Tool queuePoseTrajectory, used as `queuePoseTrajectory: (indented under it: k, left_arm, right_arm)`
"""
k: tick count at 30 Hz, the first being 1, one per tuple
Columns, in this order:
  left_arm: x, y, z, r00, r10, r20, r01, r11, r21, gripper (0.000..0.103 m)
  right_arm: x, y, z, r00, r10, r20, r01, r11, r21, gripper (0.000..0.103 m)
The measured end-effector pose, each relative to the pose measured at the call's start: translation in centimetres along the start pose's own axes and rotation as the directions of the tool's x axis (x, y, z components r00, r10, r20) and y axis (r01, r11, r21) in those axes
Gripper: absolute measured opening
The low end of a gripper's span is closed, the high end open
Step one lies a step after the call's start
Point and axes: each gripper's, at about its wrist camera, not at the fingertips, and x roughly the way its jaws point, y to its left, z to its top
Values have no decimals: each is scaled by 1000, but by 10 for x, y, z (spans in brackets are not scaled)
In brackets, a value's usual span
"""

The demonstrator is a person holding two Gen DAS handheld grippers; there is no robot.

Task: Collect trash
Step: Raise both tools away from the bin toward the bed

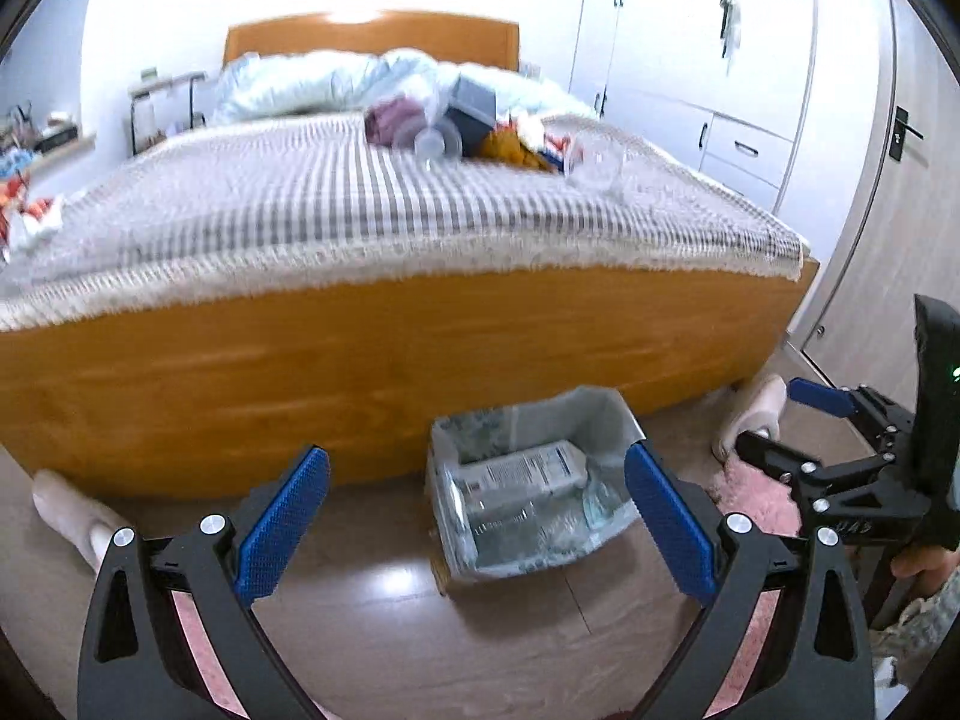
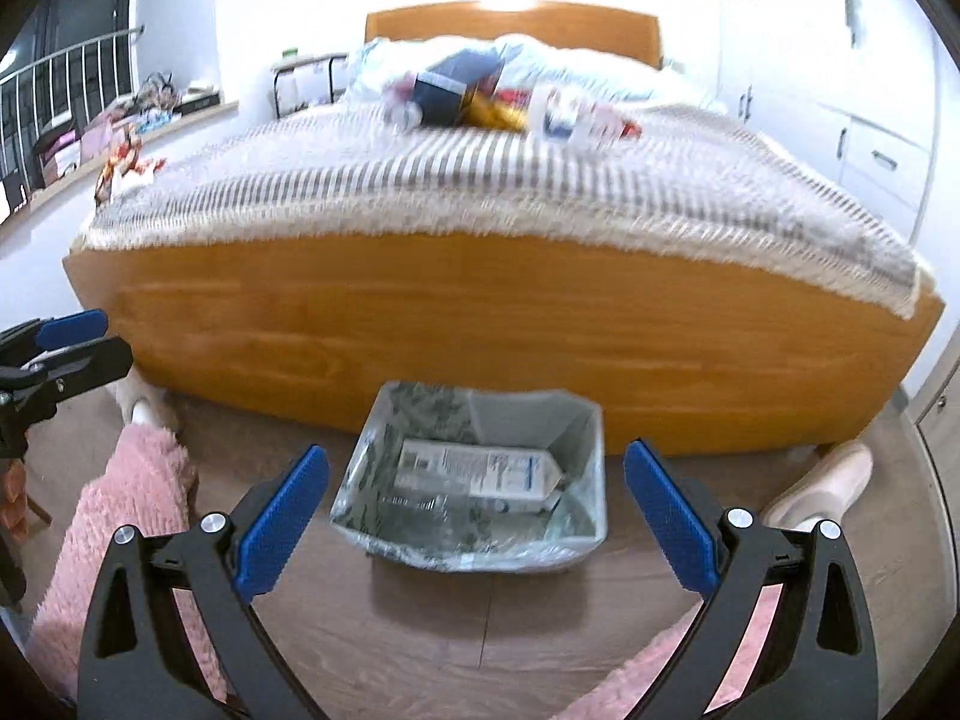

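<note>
Bin: the bin (image 2: 474, 474) sits on the floor against the bed (image 2: 480, 324) foot, lined, so I can drop straight down; a carton (image 2: 480, 468) and clear plastic already lie in it.
Trash left: a pile (image 1: 480, 132) on the bed at 12 o'clock, more wrappers (image 1: 27, 210) at the bed's 9 o'clock edge.
Left gripper (image 1: 477, 516): I hold it low, tilted down at the bin, tongs wide, nothing between them.
Right gripper (image 2: 477, 516): same pose, bin centred, tongs wide and empty.
Spacing: the two grippers hang side by side, apart.
Next, I judge: reach up to the pile.
</note>
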Motion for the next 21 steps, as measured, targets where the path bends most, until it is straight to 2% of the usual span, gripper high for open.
queuePoseTrajectory:
  k: [3, 9, 12, 21]
  left_arm:
    - [-15, -3, 7, 997, 26, 66, -28, 999, 20, 95]
    - [-35, -5, 20, 991, -3, 134, -4, 999, 50, 95]
    - [-45, -6, 24, 983, 16, 181, -26, 998, 52, 95]
    - [-48, 2, 27, 980, -4, 197, 0, 1000, 20, 95]
  right_arm:
    - [-14, -2, 7, 999, -14, 46, 13, 1000, 24, 95]
    - [-36, -9, 17, 991, -32, 128, 21, 996, 89, 95]
    - [-42, -13, 19, 986, -64, 157, 48, 993, 104, 95]
    - [-53, -25, 17, 977, -119, 176, 95, 986, 137, 95]
